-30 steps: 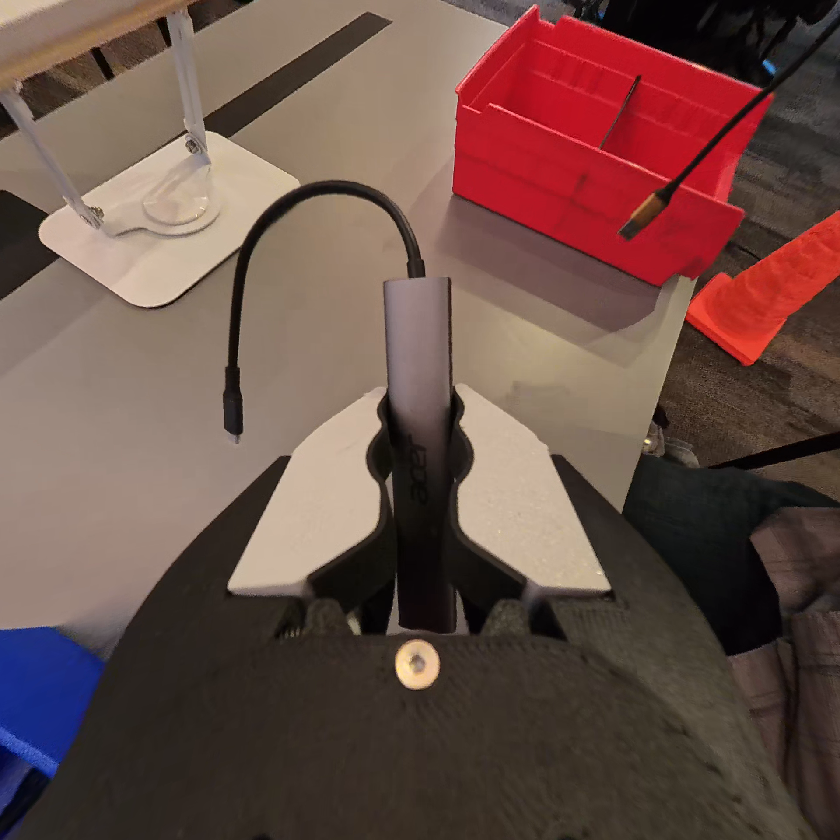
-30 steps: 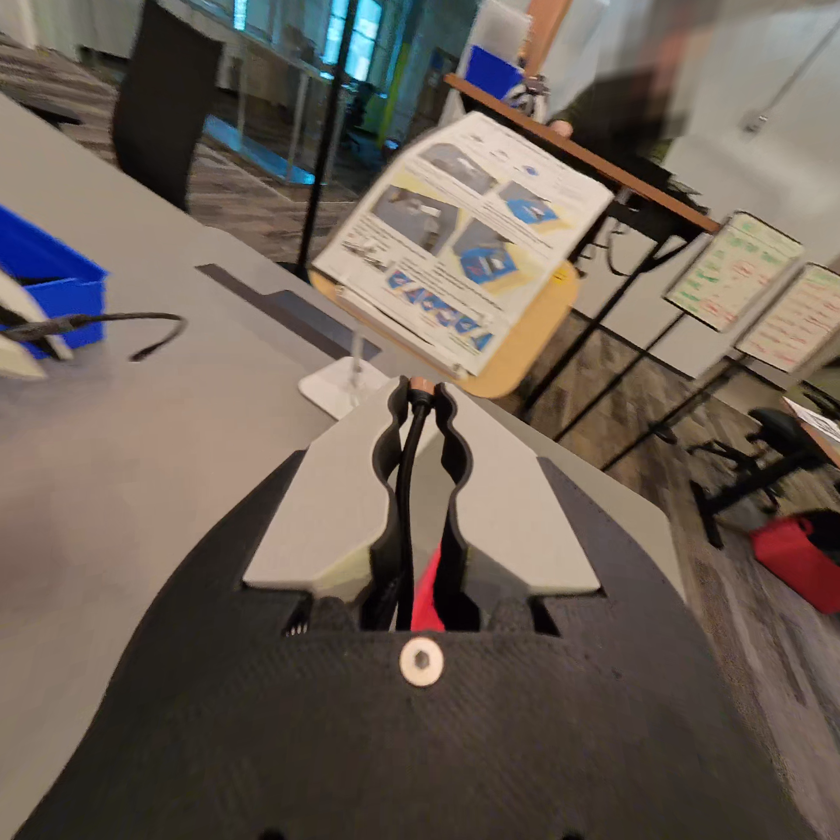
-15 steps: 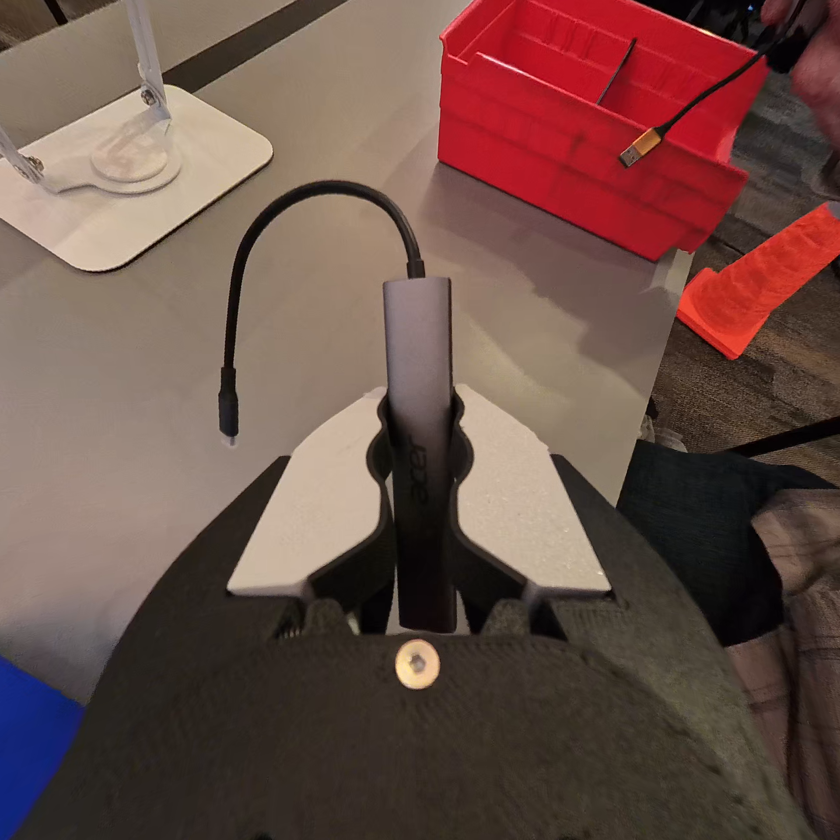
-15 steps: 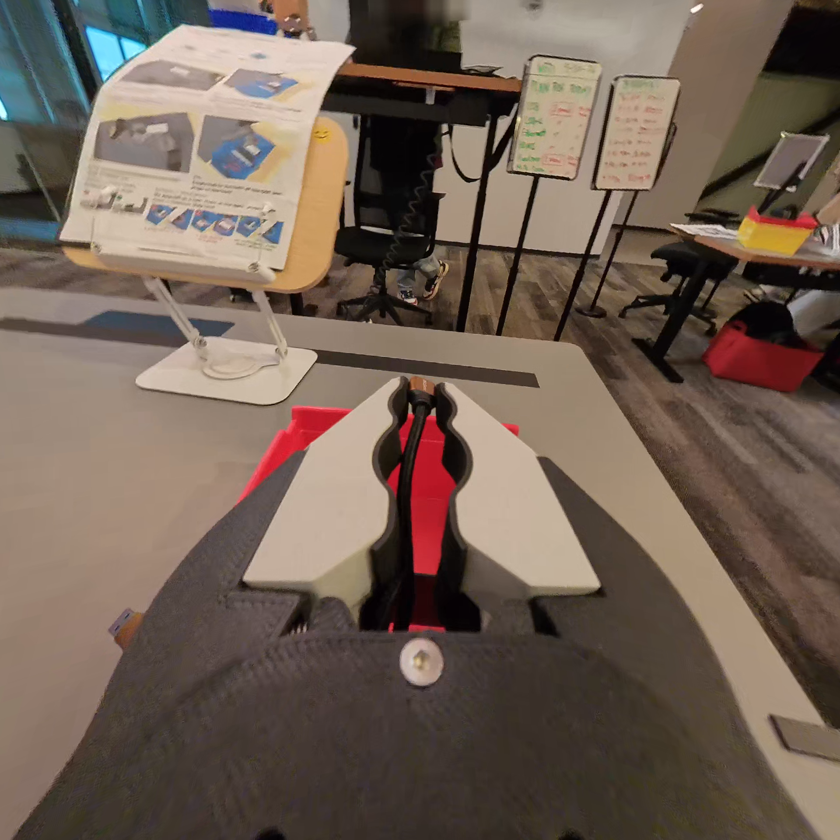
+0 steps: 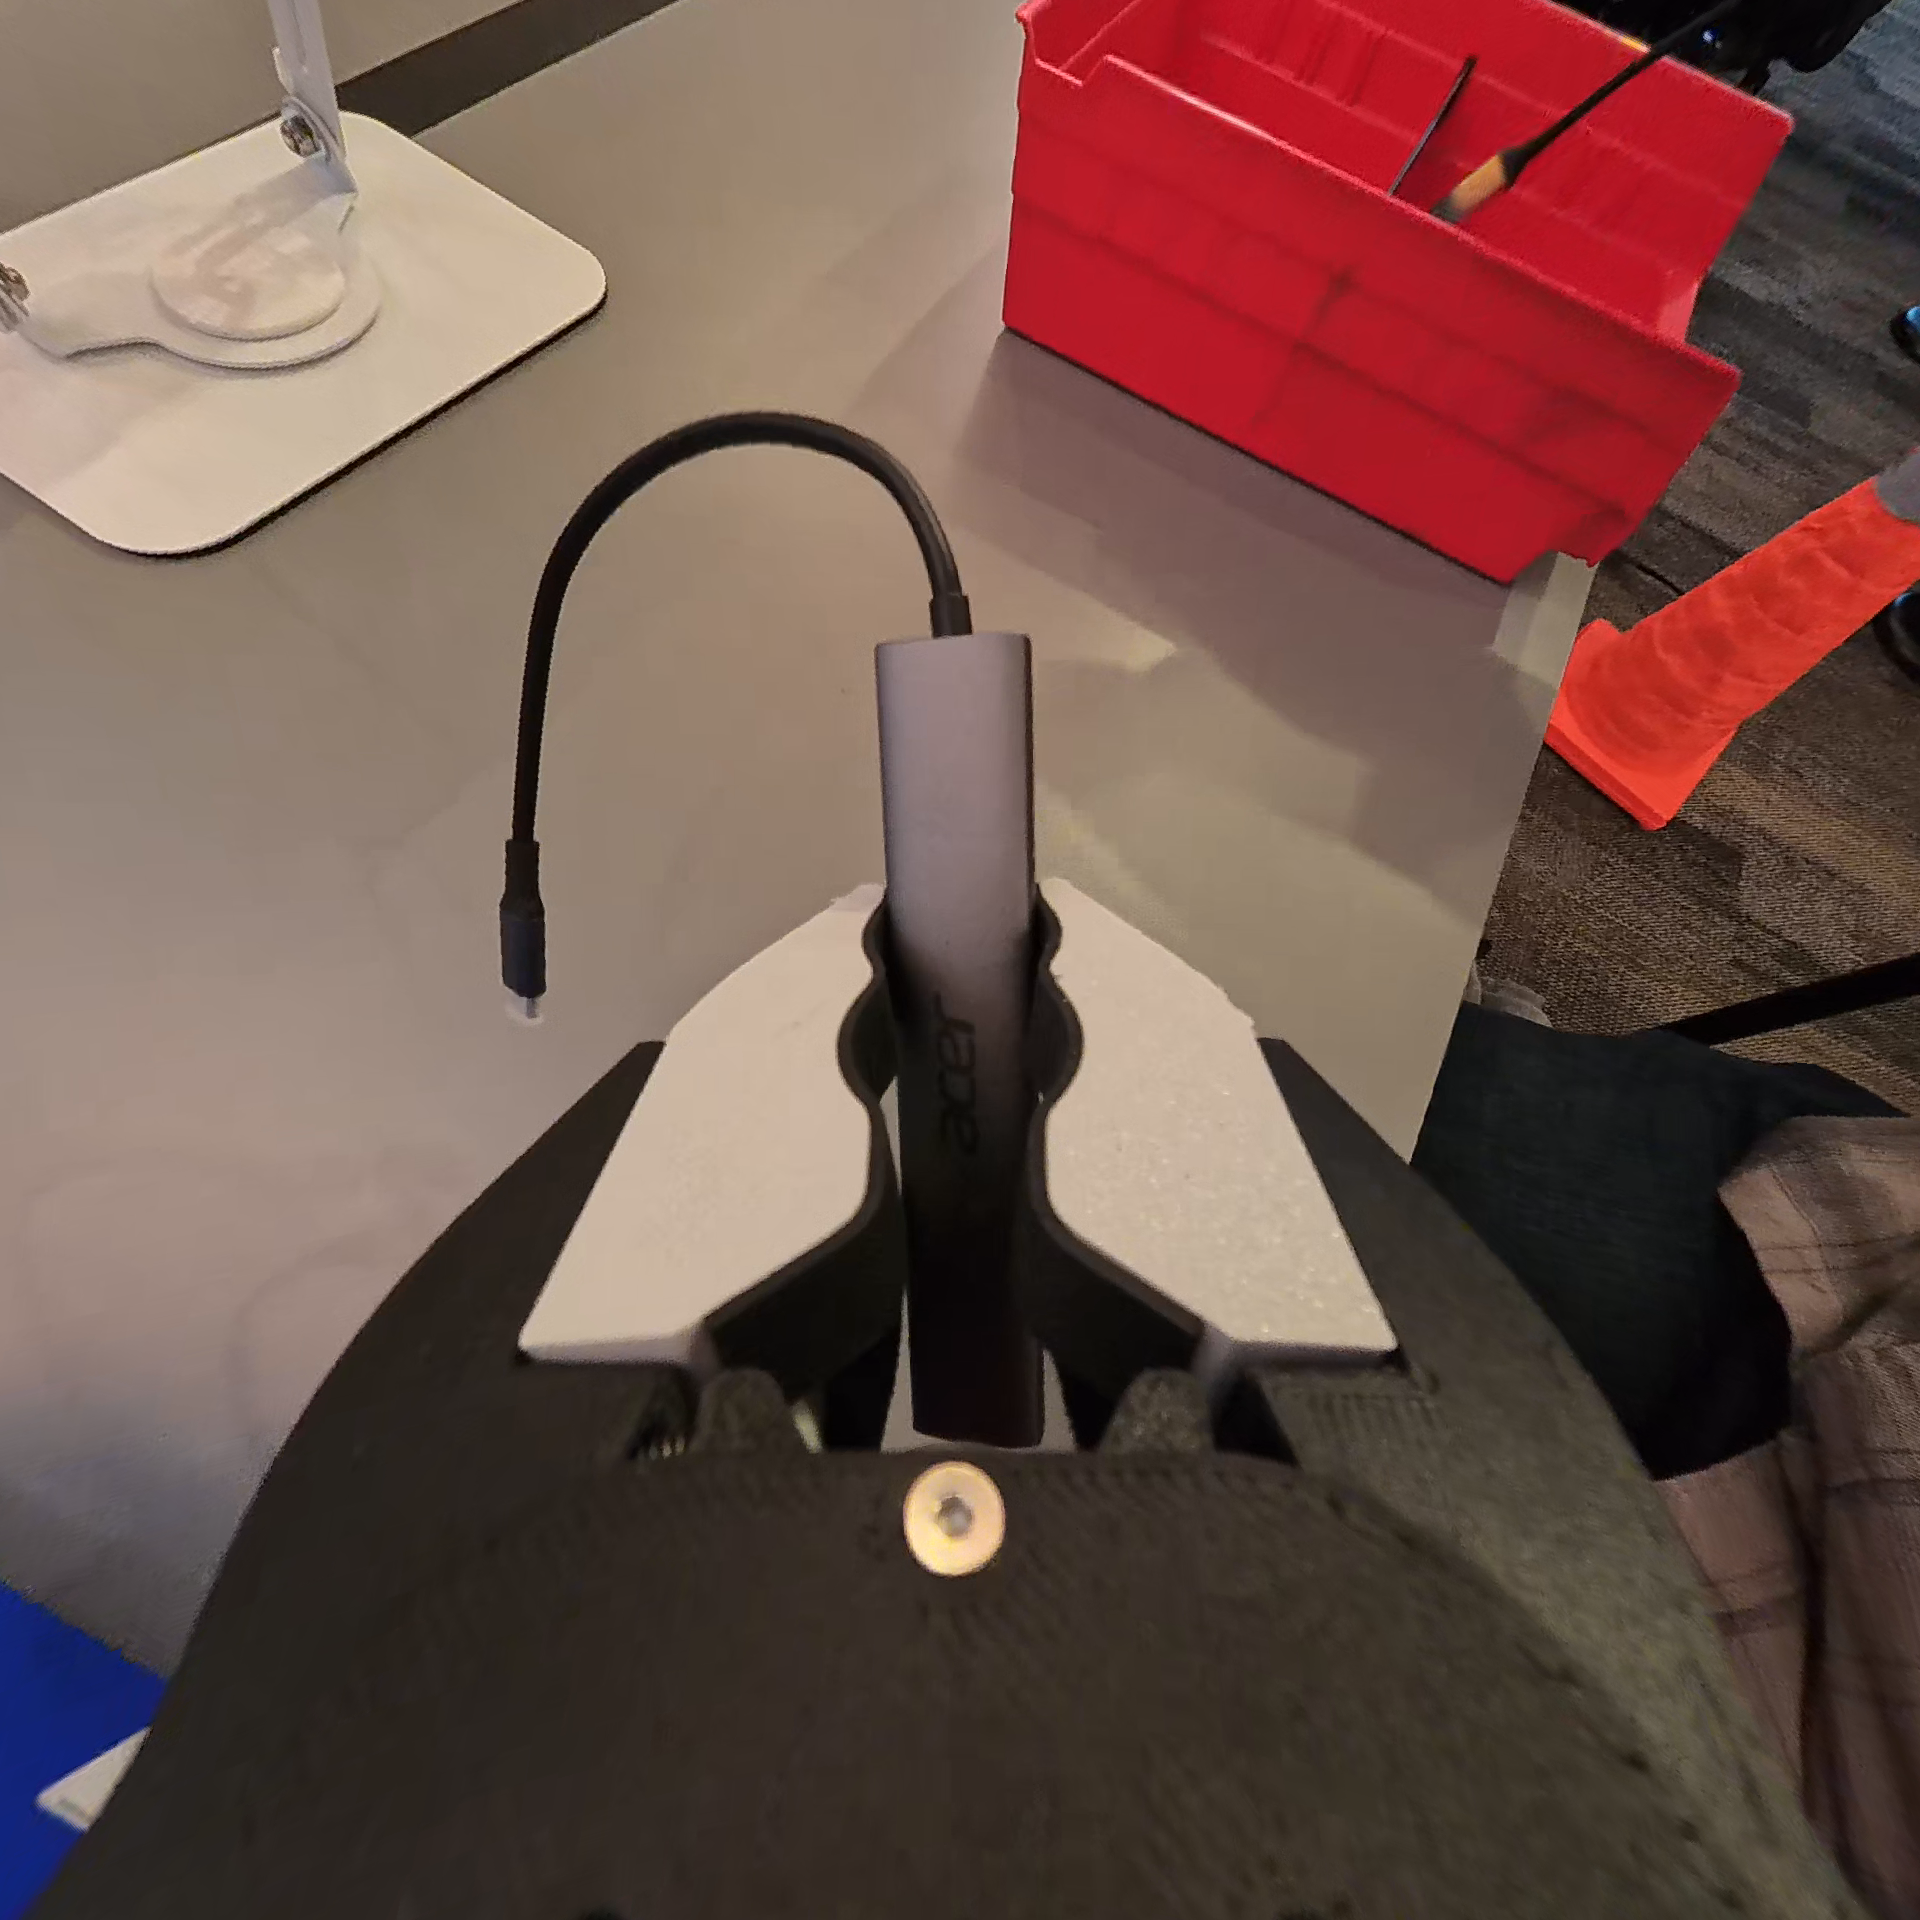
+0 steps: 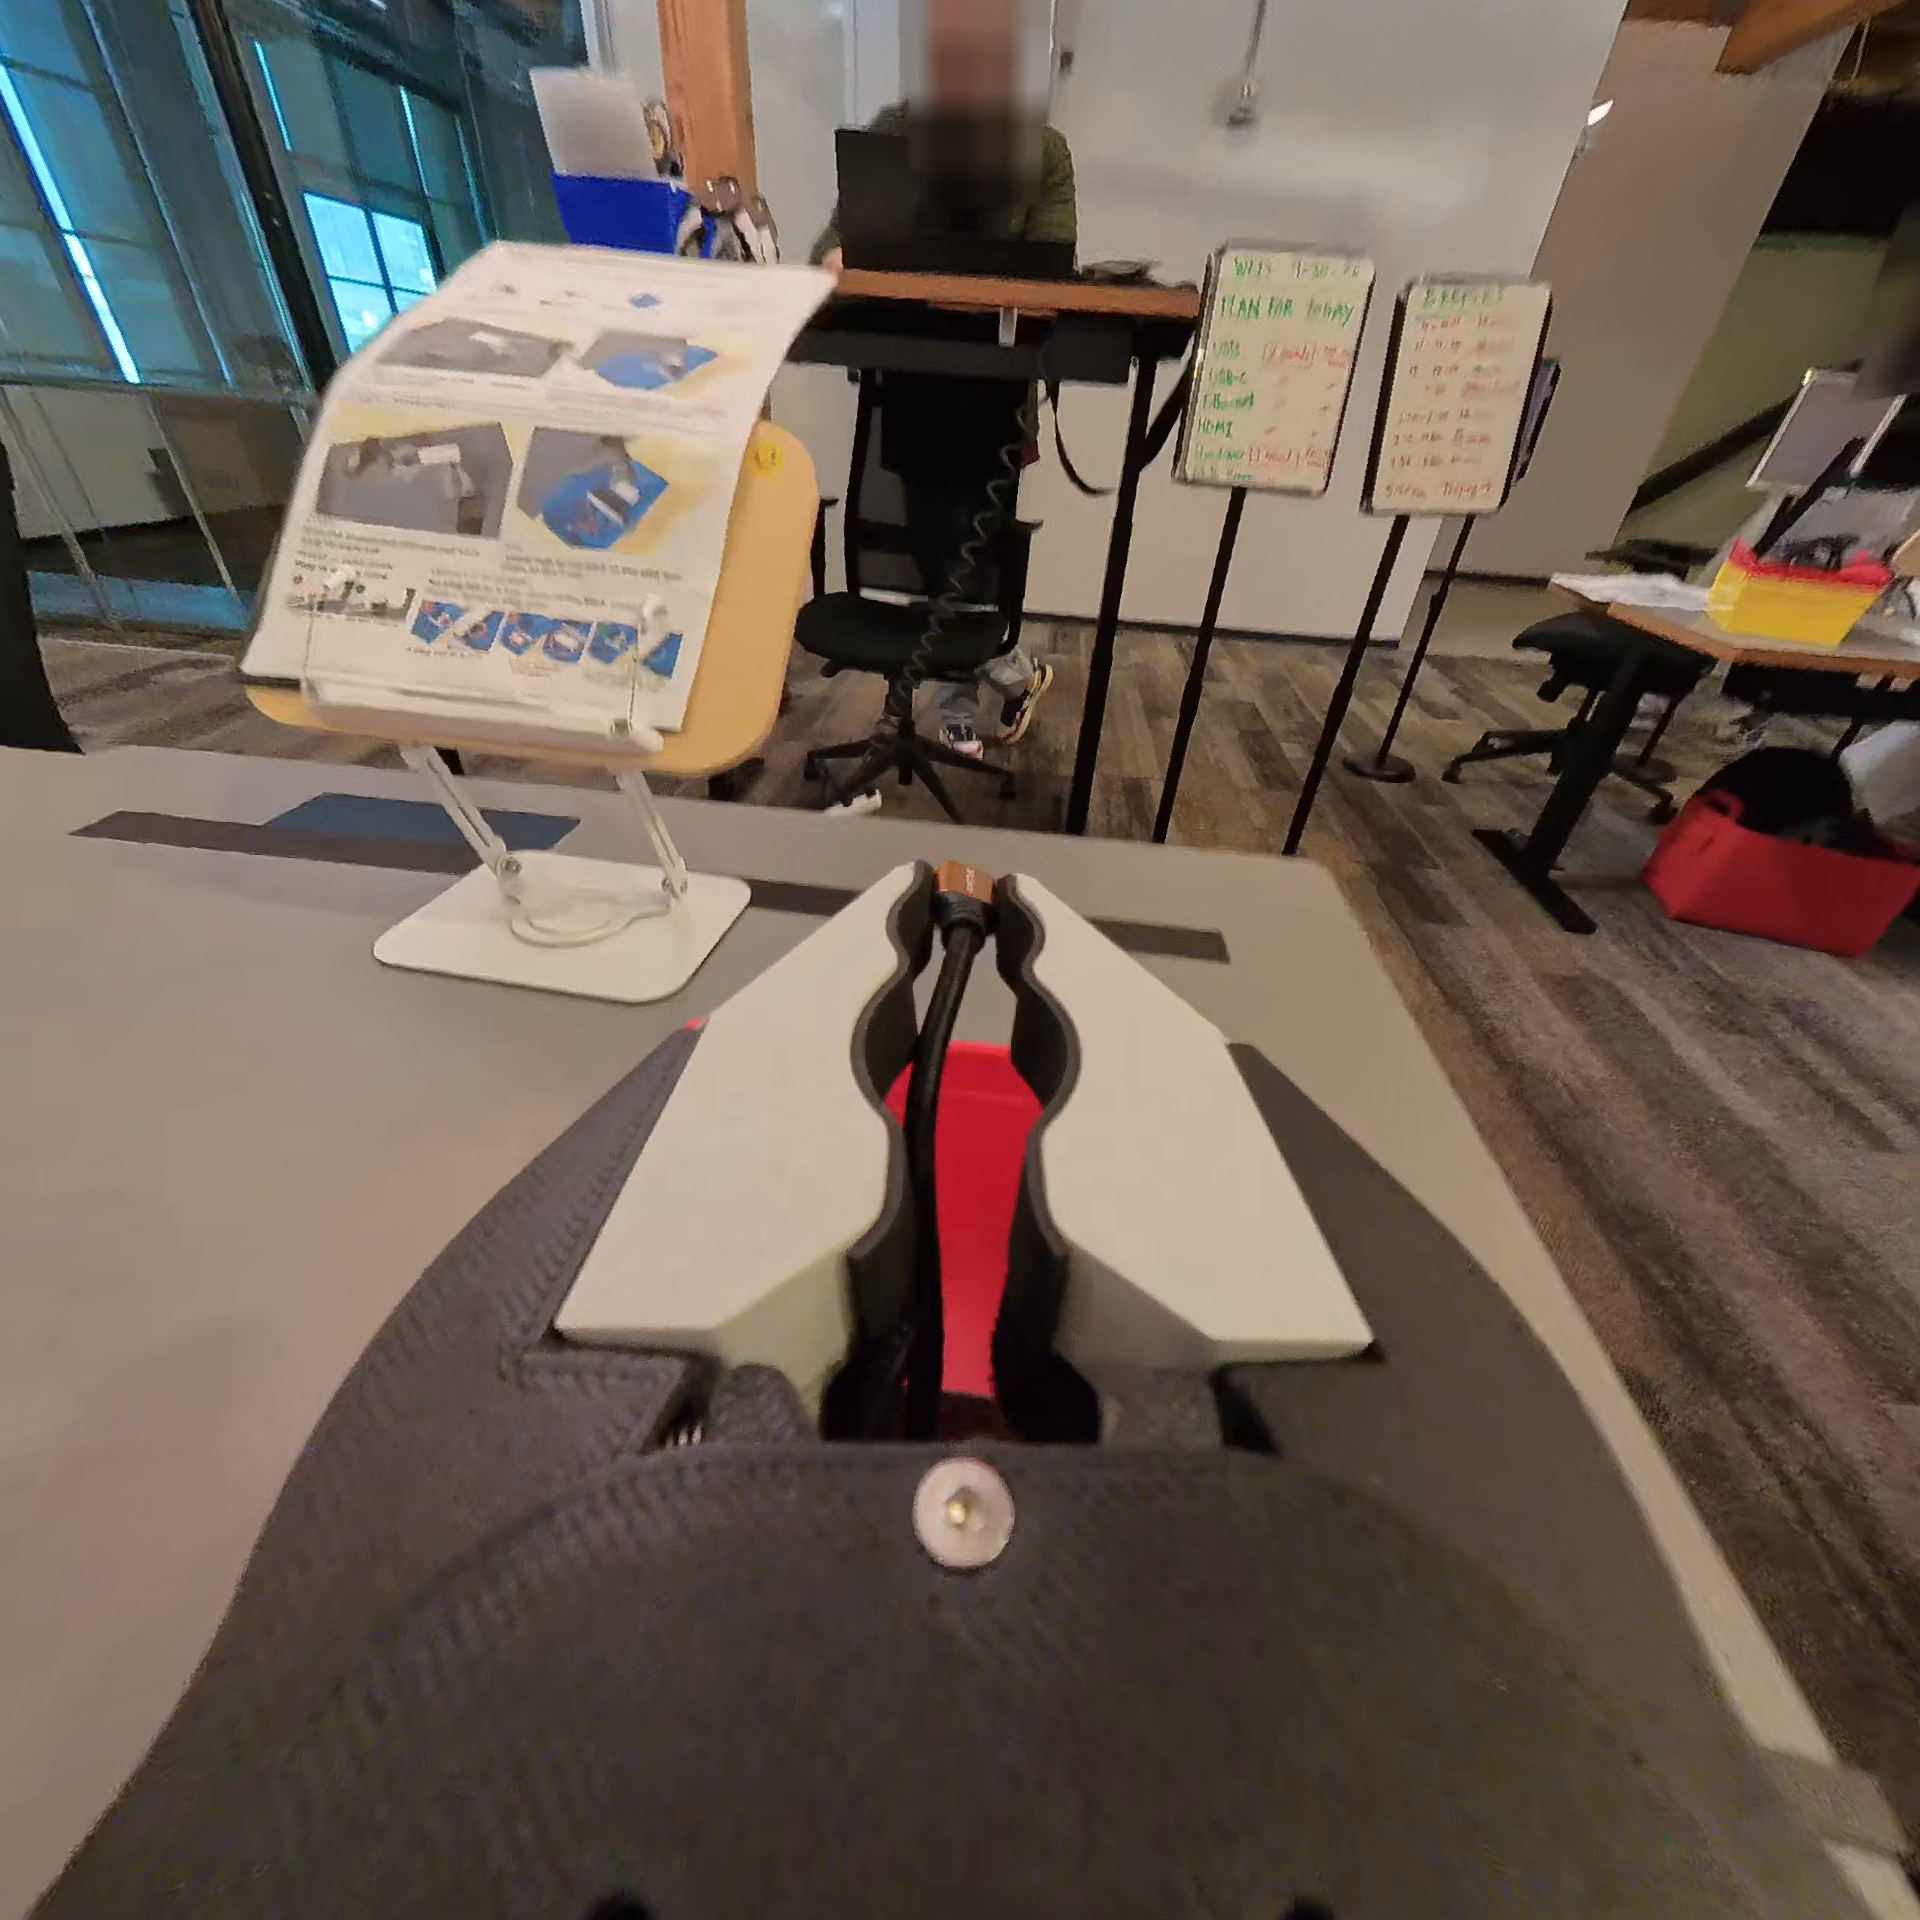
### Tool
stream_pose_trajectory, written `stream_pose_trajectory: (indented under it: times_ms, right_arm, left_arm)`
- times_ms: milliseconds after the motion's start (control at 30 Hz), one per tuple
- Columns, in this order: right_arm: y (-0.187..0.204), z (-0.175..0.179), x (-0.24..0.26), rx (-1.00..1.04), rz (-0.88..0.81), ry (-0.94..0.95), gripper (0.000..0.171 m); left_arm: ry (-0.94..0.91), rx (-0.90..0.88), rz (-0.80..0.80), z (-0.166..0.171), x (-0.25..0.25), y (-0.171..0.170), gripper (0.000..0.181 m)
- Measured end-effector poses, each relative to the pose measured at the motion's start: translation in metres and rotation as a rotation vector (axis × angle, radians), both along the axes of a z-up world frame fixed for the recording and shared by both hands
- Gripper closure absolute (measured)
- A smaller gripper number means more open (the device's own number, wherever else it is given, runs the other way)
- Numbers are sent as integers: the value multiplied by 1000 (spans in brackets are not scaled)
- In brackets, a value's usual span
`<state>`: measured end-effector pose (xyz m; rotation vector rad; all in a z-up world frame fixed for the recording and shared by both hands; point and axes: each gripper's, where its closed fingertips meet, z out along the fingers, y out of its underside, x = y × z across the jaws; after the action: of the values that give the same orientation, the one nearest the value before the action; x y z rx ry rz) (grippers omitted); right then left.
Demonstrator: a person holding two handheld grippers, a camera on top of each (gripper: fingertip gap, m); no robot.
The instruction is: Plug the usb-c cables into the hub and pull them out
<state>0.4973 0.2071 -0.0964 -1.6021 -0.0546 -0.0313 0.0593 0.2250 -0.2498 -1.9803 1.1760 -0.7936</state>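
We have the hub (image 5: 956, 831) clamped lengthwise between the jaws of the left gripper (image 5: 958, 925), its far end sticking out over the table (image 5: 260, 790). Its own short lead (image 5: 582, 582) arches up from that far end and hangs down on the left, the plug dangling free just above the table. No cable is seated in the hub that we can see, though its ports do not show from here.

The right gripper (image 6: 966, 883) has its jaws closed on a black cable (image 6: 935, 1049), the copper-coloured plug (image 6: 964, 883) poking out at the tips. In the left view that same plug hangs over the red bin (image 5: 1351, 301), well apart from the hub. So we judge the cable is either just pulled out or not yet plugged in; the frames alone do not settle it. What is left depends on that: bring the plug to the hub, or lay it in the bin.

For room, the table is open to the left of the hub and between hub and bin. The table's right edge runs near the hub, with an orange cone (image 5: 1725, 665) on the floor beyond. The bin sits at the far right corner. A white stand (image 5: 270, 312) occupies the far left, carrying a printed sheet (image 6: 520, 488).
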Motion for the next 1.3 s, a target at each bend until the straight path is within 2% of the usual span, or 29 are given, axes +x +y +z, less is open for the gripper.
stream_pose_trajectory:
  times_ms: [233, 367, 500, 600, 800, 867, 967, 1133, 1300]
  right_arm:
    - [7, -98, -3, -195, 24, 98, 161]
    - [5, -150, -7, -413, 51, 10, 156]
    - [-3, -174, -13, -574, 104, -212, 150]
    - [-8, -176, -18, -637, 149, -408, 147]
    - [-23, -176, -26, -807, 250, -587, 124]
    - [-27, -167, -29, -813, 261, -613, 114]
    - [-29, -139, -49, -741, 302, -636, 115]
    - [-31, -94, -138, -551, 523, -715, 120]
    - [-32, -81, -261, -338, 764, -893, 118]
  left_arm:
    - [3, -10, 4, -5, -3, 0, 161]
    - [1, -17, 1, -8, -2, -1, 161]
    - [5, -22, -5, -13, 1, -3, 161]
    - [13, -23, -13, -16, 3, -4, 161]
    - [35, -5, -25, -16, 6, -5, 161]
    - [45, 5, -29, -17, 5, -6, 161]
    - [48, 4, -38, -16, 5, -7, 161]
    - [61, 15, -74, -12, 9, -12, 161]
    - [82, 27, -152, -6, 19, -26, 161]
